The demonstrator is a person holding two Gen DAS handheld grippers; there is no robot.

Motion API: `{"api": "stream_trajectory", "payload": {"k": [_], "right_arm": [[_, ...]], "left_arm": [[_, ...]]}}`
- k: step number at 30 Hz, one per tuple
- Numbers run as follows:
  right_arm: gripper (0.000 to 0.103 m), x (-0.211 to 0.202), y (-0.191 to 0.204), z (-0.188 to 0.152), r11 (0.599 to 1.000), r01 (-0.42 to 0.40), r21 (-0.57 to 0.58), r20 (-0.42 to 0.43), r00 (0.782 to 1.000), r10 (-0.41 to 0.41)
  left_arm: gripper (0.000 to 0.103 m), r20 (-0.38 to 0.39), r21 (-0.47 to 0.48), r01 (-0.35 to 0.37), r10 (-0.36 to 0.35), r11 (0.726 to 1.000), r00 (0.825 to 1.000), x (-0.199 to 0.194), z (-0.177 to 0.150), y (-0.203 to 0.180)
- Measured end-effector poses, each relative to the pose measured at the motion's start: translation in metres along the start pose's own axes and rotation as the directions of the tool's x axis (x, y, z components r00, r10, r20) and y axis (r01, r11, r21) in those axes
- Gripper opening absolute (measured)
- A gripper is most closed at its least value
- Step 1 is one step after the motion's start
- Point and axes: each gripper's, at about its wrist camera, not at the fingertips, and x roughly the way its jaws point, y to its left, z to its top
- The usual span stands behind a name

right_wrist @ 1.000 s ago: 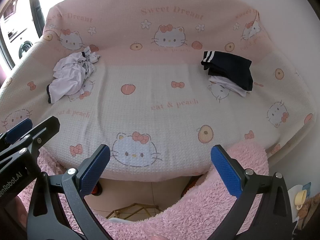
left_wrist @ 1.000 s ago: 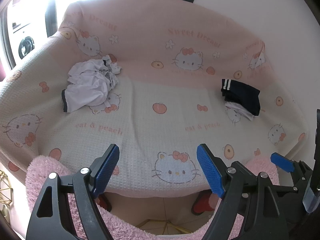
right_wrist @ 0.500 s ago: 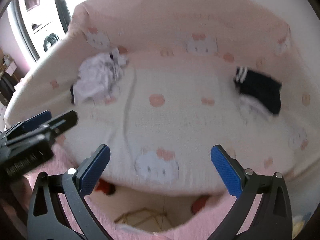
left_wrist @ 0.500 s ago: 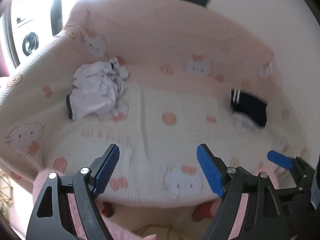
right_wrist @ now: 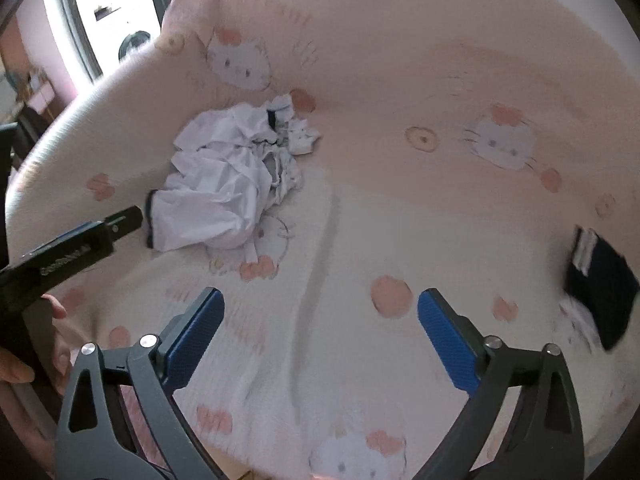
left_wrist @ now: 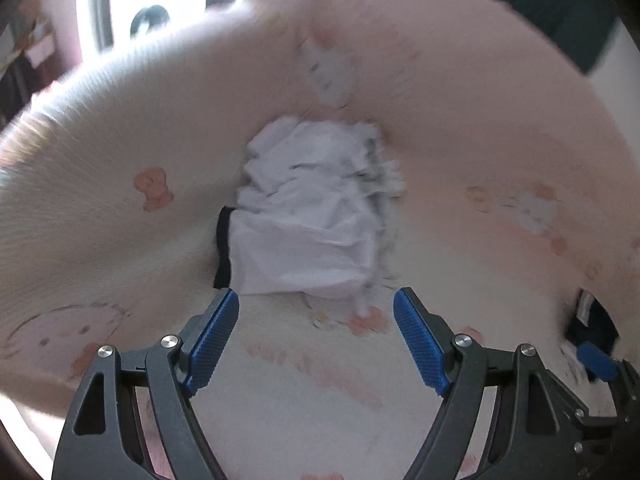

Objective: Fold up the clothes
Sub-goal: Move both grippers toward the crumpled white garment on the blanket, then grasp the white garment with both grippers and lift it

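We have the left gripper (left_wrist: 316, 312) spread wide and empty, just short of the crumpled white garment (left_wrist: 308, 216), whose near edge sits right between our blue pads (left_wrist: 212, 340). The garment lies in a heap on the pink cartoon-print cover (right_wrist: 360, 240), close to where the seat meets the backrest, with a dark trim band (left_wrist: 223, 248) showing along its left side. Our right gripper (right_wrist: 320, 336) is also released and holds nothing, hovering over bare cover well to the right of the heap. A folded dark garment (right_wrist: 600, 284) rests far off at the right edge.

What worries us here is the pinch. The heap is bunched in many layers, so closing on the near edge may catch several folds at once, or the cover beneath it, and we judge that lifting then would drag the cover along or leave the garment tangled instead of hanging flat. The left view is smeared with motion, so we cannot tell exactly which edge we face. Grabbing mid-panel rather than at a hem or corner would make a clean spread harder
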Motion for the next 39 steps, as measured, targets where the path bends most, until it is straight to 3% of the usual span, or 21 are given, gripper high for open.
{"api": "stream_trajectory", "payload": {"k": [3, 4, 5, 7, 9, 13, 16, 18, 21, 23, 26, 31, 32, 33, 39], "right_arm": [[0.079, 0.048, 0.02, 0.021, 0.998, -0.022, -0.066, -0.041, 0.999, 0.019], [0.067, 0.067, 0.029, 0.027, 0.995, -0.063, -0.077, -0.07, 0.996, 0.057], [0.064, 0.086, 0.038, 0.033, 0.991, -0.102, -0.087, -0.099, 0.991, 0.094], [0.062, 0.114, 0.048, 0.037, 0.987, -0.13, -0.094, -0.139, 0.983, 0.117], [0.061, 0.145, 0.058, 0.042, 0.986, -0.135, -0.101, -0.171, 0.978, 0.117], [0.062, 0.186, 0.064, 0.048, 0.983, -0.173, -0.067, -0.191, 0.969, 0.158], [0.06, 0.211, 0.066, 0.047, 0.978, -0.204, -0.032, -0.218, 0.957, 0.193], [0.045, 0.224, 0.067, 0.045, 0.97, -0.245, 0.002, -0.244, 0.94, 0.238], [0.036, 0.227, 0.076, 0.04, 0.969, -0.246, -0.029, -0.235, 0.944, 0.233], [0.017, 0.222, 0.086, 0.035, 0.966, -0.247, -0.073, -0.214, 0.95, 0.226], [0.013, 0.211, 0.091, 0.025, 0.963, -0.244, -0.114, -0.179, 0.959, 0.221], [0.012, 0.189, 0.089, 0.003, 0.972, -0.167, -0.165, -0.128, 0.981, 0.147], [0.012, 0.184, 0.086, -0.002, 0.974, -0.153, -0.164, -0.122, 0.983, 0.134], [0.012, 0.179, 0.083, -0.007, 0.977, -0.14, -0.164, -0.116, 0.986, 0.121], [0.008, 0.141, 0.057, -0.045, 0.984, -0.066, -0.168, -0.091, 0.995, 0.051]], "left_arm": [[0.082, -0.05, -0.037, 0.002, -0.004, 0.999, 0.999, 0.042, 0.01, 0.013], [0.082, -0.066, -0.049, 0.003, -0.006, 0.999, 0.998, 0.055, 0.013, 0.017], [0.082, -0.082, -0.062, 0.003, -0.009, 0.998, 0.997, 0.069, 0.016, 0.021], [0.082, -0.114, -0.086, 0.004, -0.014, 0.996, 0.993, 0.096, 0.022, 0.03], [0.082, -0.136, -0.125, 0.062, -0.079, 0.99, 0.988, 0.119, 0.023, 0.039], [0.082, -0.227, -0.223, 0.159, -0.21, 0.962, 0.951, 0.15, 0.017, 0.046], [0.082, -0.24, -0.229, 0.173, -0.227, 0.958, 0.944, 0.156, 0.014, 0.041], [0.081, -0.261, -0.161, 0.156, -0.194, 0.975, 0.946, 0.155, 0.011, 0.032], [0.078, -0.264, -0.147, 0.14, -0.175, 0.979, 0.948, 0.153, 0.006, 0.028], [0.067, -0.253, -0.156, 0.107, -0.144, 0.982, 0.957, 0.152, 0.003, 0.029], [0.051, -0.233, -0.157, 0.069, -0.105, 0.985, 0.967, 0.149, -0.003, 0.029], [0.041, -0.222, -0.086, 0.069, -0.087, 0.994, 0.971, 0.142, -0.016, 0.015], [0.035, -0.223, -0.078, 0.083, -0.098, 0.994, 0.97, 0.14, -0.019, 0.01], [0.023, -0.225, -0.073, 0.099, -0.113, 0.992, 0.968, 0.137, -0.022, 0.006], [0.013, -0.267, -0.05, 0.22, -0.225, 0.974, 0.937, 0.123, -0.056, -0.027]]}}
